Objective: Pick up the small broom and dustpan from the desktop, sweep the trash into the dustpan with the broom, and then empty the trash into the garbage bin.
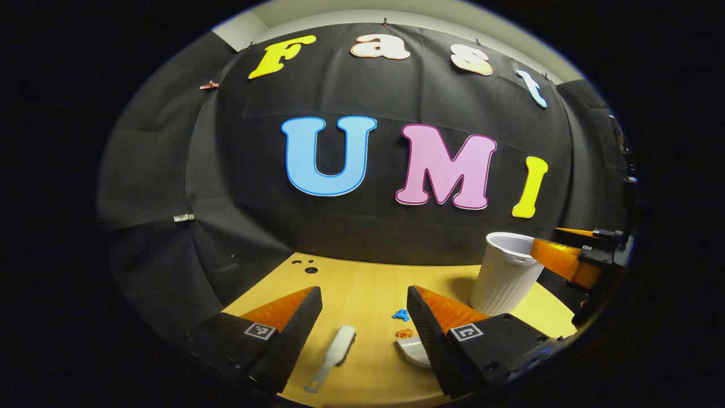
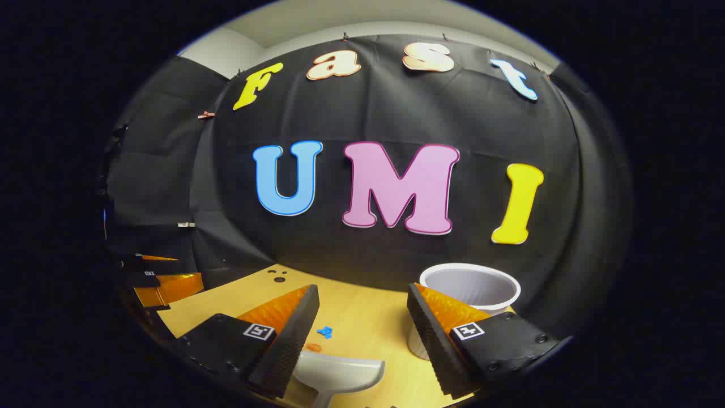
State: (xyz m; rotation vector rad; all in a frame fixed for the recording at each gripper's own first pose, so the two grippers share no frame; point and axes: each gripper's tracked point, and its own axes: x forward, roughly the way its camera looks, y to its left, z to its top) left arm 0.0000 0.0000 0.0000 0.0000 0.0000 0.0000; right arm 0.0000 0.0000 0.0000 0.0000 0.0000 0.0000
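My left gripper's (image 1: 364, 317) far finger covers most of the dustpan (image 1: 413, 350); I see just a pale curved edge of it on the table (image 1: 362, 283). In the right gripper view the dustpan (image 2: 340, 371) runs off the bottom, so I cannot make out its handle. The trash is tiny: a blue scrap (image 1: 401, 314) and an orange scrap (image 1: 404, 333), too small for me to tell what they are. The other gripper (image 1: 572, 252) is cut off at the edge, level with the bin's rim.

Both my grippers are spread wide and grip nothing; my right gripper (image 2: 362, 317) hangs over the dustpan. The small broom (image 1: 334, 357) lies flat between my left fingers, untouched. The white ribbed garbage bin (image 1: 507, 272) stands upright at the far right of the table.
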